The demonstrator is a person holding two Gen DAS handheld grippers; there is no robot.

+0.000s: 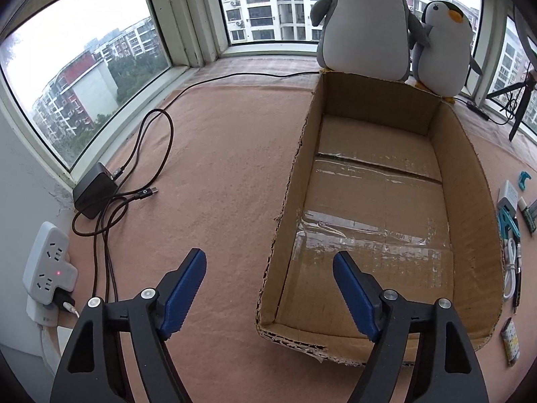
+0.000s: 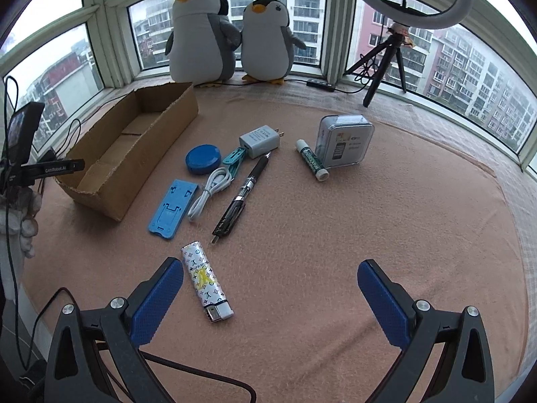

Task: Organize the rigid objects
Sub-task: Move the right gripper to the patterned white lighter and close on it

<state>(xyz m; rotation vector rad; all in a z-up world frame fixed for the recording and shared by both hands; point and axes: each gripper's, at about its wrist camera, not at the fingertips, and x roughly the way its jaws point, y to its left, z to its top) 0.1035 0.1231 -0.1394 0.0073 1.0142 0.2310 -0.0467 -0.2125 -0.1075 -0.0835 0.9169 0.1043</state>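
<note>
An open cardboard box lies empty on the pink cloth. My left gripper is open and straddles the box's near-left wall, one finger outside and one over the floor of the box, with the pads clear of the wall. To the right of the box lie a blue phone stand, a blue round lid, a white cable, a black pen, a grey charger plug, a green-labelled stick and a clear case. My right gripper is open; a patterned lighter lies just inside its left finger.
Two plush penguins stand at the window behind the box. A black adapter with looped cables and a white power strip sit on the left. A tripod with a ring light stands at the back right. A gloved hand shows at the left edge.
</note>
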